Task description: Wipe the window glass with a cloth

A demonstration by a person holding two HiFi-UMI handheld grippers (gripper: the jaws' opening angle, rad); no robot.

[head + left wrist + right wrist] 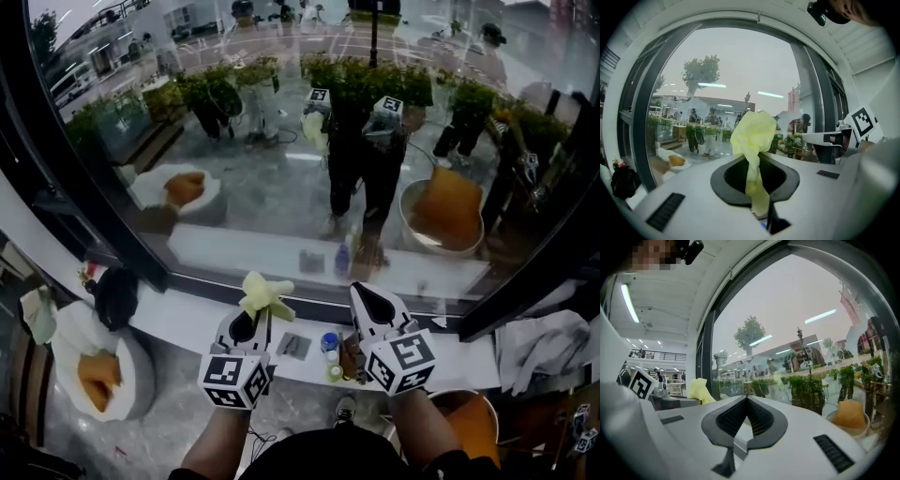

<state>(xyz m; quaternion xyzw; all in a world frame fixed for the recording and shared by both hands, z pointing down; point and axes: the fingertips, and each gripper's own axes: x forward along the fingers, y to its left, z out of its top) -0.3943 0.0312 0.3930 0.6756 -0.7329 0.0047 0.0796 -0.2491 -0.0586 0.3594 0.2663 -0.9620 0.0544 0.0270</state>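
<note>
The big window glass (281, 178) fills the head view, with a dark frame around it. A pale yellow cloth (263, 294) sticks up from my left gripper (247, 323), whose jaws are shut on it just short of the pane. In the left gripper view the cloth (753, 136) bunches above the closed jaws of that gripper (754, 164), in front of the glass (740, 70). My right gripper (373, 307) is beside it, shut, with nothing held. In the right gripper view its jaws (746, 404) meet tip to tip in front of the glass (787, 324), with the cloth (700, 391) to the left.
A white sill (187, 319) runs under the window, with a small blue-capped bottle (329, 342) and a grey flat item (293, 346) on it. A black bag (115, 295) sits at its left end, crumpled white fabric (544, 342) at the right. A round white chair with an orange cushion (98, 370) stands below left.
</note>
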